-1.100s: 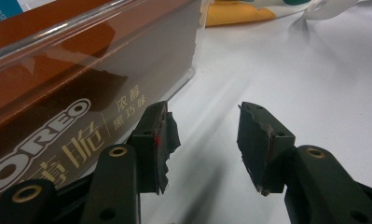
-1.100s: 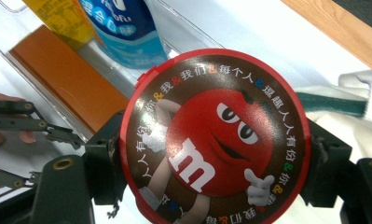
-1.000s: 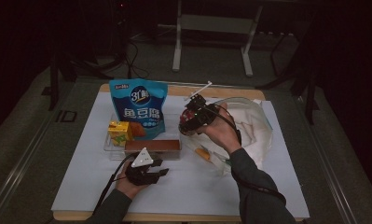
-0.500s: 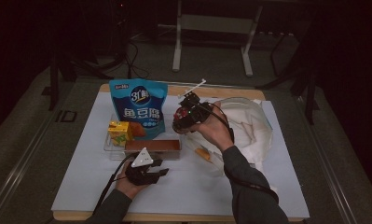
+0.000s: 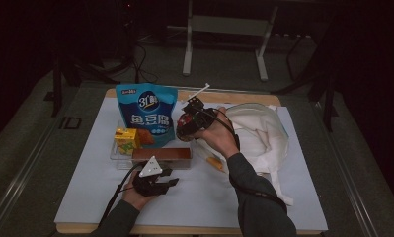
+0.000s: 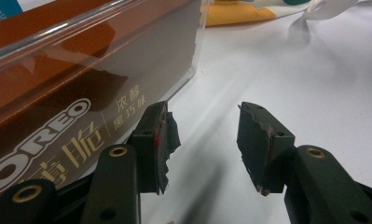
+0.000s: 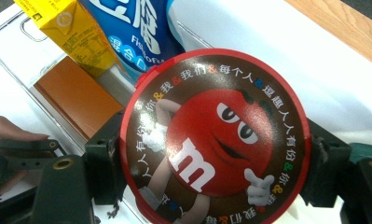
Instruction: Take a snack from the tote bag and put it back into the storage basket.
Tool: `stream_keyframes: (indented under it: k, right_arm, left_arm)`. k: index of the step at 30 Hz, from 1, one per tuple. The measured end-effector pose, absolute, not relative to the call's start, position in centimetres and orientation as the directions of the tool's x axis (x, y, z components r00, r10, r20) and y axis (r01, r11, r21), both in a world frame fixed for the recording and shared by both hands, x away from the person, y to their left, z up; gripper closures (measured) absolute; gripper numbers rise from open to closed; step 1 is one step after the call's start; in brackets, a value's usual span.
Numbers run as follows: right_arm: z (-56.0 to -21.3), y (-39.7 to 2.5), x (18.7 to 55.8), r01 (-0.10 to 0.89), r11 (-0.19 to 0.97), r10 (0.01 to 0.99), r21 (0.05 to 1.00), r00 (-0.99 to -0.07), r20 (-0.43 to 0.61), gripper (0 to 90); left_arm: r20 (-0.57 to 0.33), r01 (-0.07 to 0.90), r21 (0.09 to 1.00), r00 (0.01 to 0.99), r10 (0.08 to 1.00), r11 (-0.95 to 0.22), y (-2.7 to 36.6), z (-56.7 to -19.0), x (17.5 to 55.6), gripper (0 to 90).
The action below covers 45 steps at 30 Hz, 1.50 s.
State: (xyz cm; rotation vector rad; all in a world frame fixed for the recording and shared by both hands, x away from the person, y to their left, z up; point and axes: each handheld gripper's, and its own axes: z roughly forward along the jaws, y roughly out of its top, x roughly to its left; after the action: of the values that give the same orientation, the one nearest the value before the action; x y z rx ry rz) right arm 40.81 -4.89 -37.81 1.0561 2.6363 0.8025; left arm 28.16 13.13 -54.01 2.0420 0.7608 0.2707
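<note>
White sheeting [image 5: 86, 187] covers the table in the high view, and on it a clear plastic tray [image 5: 116, 159] is seen holding a blue snack pouch with white lettering [image 5: 146, 111], a small yellow drink carton [image 5: 126, 138] and a long brown biscuit box [image 5: 161, 156]; a white cloth bag [image 5: 261, 133] lies well to the right of the tray. The right gripper [image 5: 186, 122] is raised above the table just right of the pouch, and a round tin is carried in it; the left gripper [image 5: 172, 182] rests low on the sheeting, just in front of the tray. In the left gripper view, the jaws are spread apart with nothing between them, and the brown box [image 6: 58, 112] behind the clear tray wall is seen just beside the left-hand jaw. In the right gripper view, the round red-rimmed candy tin with a red cartoon figure on its brown lid [image 7: 214, 140] is clamped between the jaws, above the tray's edge, with the pouch [image 7: 137, 28], the carton [image 7: 74, 32] and the box [image 7: 81, 98] behind it. The step in hand is judged to be the carrying of the tin towards the tray. A free spot among the packed goods must next be chosen, and the tin lowered level before the grip is eased.
</note>
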Motion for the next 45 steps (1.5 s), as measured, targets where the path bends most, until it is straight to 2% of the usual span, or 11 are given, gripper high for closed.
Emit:
stream_keyframes:
  k: [45]
  right_arm:
    - [-40.9, -2.1, 42.0, 0.593, 0.616, 0.682, 0.518, -0.731, 0.027, 25.6]
  left_arm:
    - [-0.105, 0.415, 0.820, 0.786, 0.609, -0.394, 13.2, -54.0, 28.2, 53.3]
